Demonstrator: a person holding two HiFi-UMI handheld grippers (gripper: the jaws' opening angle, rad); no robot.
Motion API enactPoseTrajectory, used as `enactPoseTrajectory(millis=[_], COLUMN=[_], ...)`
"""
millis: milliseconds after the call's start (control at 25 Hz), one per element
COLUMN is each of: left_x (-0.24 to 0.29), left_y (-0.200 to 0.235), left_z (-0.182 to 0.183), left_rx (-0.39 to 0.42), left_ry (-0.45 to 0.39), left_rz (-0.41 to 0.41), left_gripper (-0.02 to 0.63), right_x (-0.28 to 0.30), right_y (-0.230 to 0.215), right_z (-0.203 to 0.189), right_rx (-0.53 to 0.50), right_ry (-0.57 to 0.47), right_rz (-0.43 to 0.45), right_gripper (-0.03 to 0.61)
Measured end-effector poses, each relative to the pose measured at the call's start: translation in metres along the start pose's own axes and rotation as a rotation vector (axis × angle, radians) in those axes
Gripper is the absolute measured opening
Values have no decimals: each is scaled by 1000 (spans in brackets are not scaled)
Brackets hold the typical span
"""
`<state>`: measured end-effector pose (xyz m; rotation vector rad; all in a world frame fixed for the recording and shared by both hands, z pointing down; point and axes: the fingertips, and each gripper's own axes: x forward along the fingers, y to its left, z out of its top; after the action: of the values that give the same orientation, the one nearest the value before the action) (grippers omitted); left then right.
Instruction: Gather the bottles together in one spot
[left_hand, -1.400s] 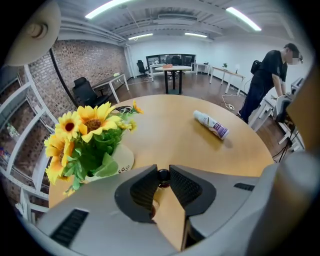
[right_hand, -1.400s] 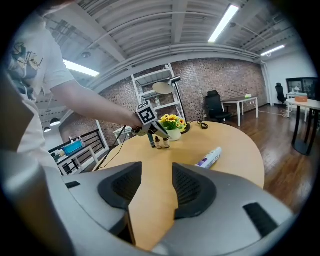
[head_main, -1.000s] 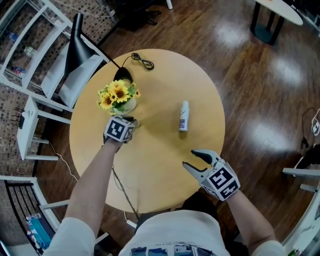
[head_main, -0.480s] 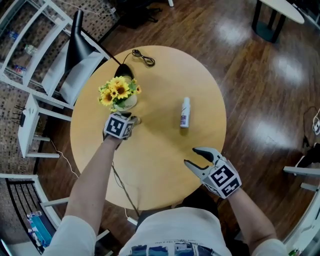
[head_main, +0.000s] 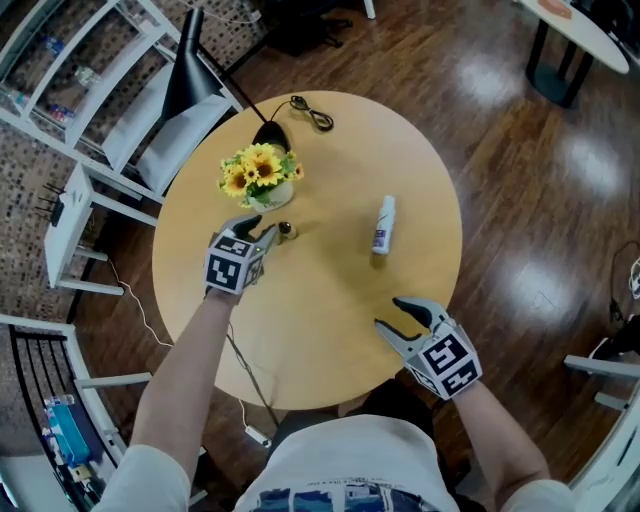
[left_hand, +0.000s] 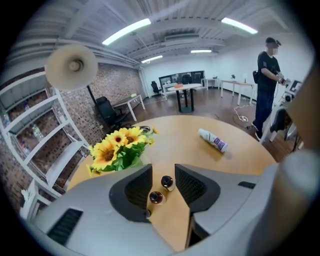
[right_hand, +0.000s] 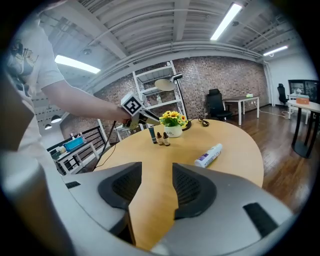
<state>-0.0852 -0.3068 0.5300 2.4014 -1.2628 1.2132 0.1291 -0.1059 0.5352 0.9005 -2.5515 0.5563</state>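
Note:
Two small brown dropper bottles stand side by side on the round wooden table, in front of the sunflower vase. The right gripper view shows them upright beside a slim dark tube. My left gripper hovers just above them. Its jaws have just been opening, and the bottles show below the gap, untouched. A white bottle with a purple label lies on its side at mid-table. My right gripper stands open and empty near the front edge.
A black lamp base and a coiled cable sit behind the vase. White shelving stands left of the table. A person stands far off across the room, by dark wooden floor.
My left gripper has lifted and pulled back from the spot by the vase, its jaws opening. A small bottle now stands uncovered beyond its tips. The right gripper has stayed put.

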Motion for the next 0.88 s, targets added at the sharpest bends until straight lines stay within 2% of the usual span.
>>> enactPoseTrajectory(millis=[200,320,480,560,760,880], left_x=[-78,-132,-207,-242,-321,-364], left_y=[-20,-39,-62,-74,-113,-132], left_z=[-18,-43,-80,-102,-166,-208], left_rx=[-130,-210,-358,-403,-472,-525], left_ry=[-110,-157,-263,-303,-330,-337], left_rz=[57,66,68,75,60,103], left_gripper=[146,146,149,149,152,155], right_x=[4,-1,-11,-15,-26,-36], right_y=[25,47,83,103,172,210], right_z=[8,12,8,4,0,-4], right_rx=[-34,-64,-93,-103,-119,-145], right_ry=[4,3,17,29,41,46], right_rz=[29,31,22,13,15,12], right_gripper=[218,219,218,218,218,219])
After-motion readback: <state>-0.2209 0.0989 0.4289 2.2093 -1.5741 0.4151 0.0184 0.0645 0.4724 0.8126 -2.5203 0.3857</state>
